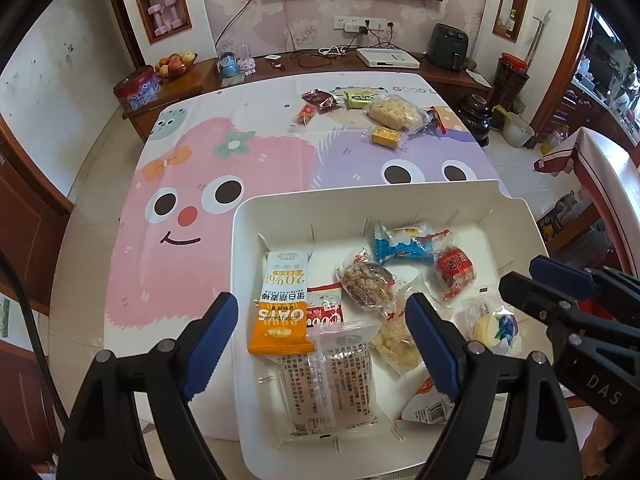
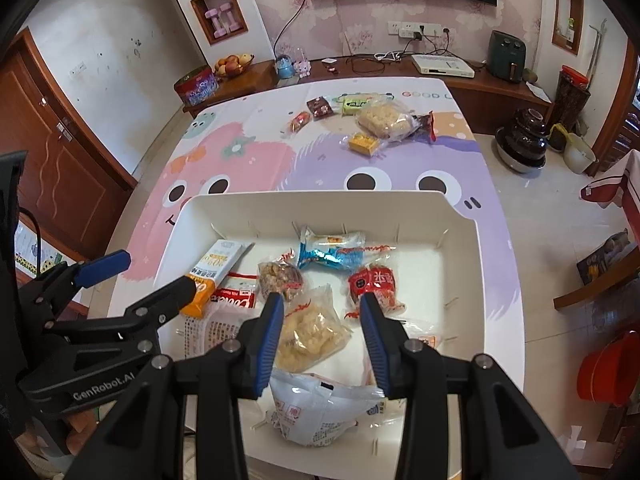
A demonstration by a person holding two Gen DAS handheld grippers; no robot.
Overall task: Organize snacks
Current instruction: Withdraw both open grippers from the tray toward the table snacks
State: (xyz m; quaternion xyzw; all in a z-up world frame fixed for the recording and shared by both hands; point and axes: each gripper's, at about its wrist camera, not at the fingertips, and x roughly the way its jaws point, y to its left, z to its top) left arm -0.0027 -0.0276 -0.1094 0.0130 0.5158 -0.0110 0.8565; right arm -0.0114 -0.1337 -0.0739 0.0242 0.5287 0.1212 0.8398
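I count about 9 snacks in the white bin [image 1: 400, 208]. 6 more [image 1: 394, 114] wait beyond it. My left gripper [image 1: 320, 330] gapes wide, my right gripper [image 2: 322, 330] narrower, both empty.

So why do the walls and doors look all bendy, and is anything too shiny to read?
Left wrist view: the fisheye lens curves the room's edges and darkens the corners; daylight is soft, and the clear wrapper glints, though its print stays readable. Right wrist view: same curving, the door bows, the white bin looks bright but not washed out, and the far snacks are a bit soft.
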